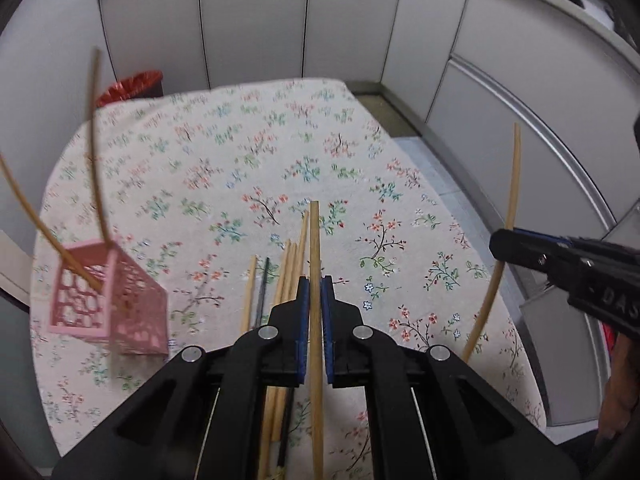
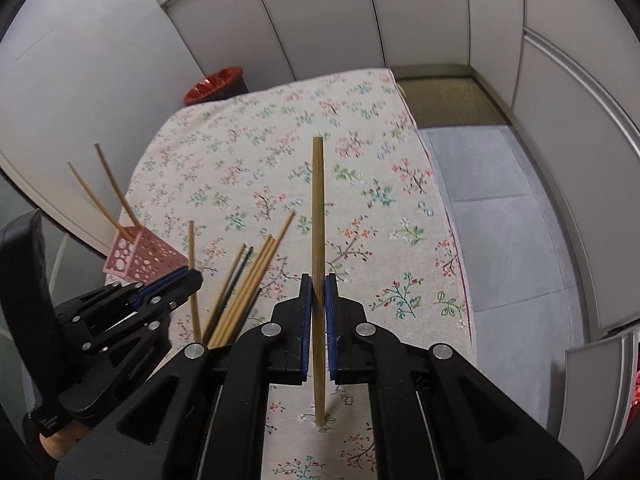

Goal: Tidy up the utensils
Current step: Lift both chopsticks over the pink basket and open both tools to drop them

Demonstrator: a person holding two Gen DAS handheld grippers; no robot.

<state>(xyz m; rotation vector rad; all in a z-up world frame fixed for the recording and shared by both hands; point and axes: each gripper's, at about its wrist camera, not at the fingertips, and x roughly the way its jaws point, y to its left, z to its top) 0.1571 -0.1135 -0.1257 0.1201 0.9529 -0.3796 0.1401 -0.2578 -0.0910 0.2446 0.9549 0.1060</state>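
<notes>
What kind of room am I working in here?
Probably an office corner, not a kitchen. Grey cubicle partition panels wall in a table under a floral cloth, and a bin with a red liner stands behind it. The pink basket and chopsticks look staged.

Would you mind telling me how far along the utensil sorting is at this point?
Done: two wooden chopsticks already stand in the pink perforated plastic holder. In hand: the left gripper and right gripper each have jaws shut on one wooden chopstick. Left: a loose pile of wooden and dark chopsticks lies on the floral tablecloth.
</notes>
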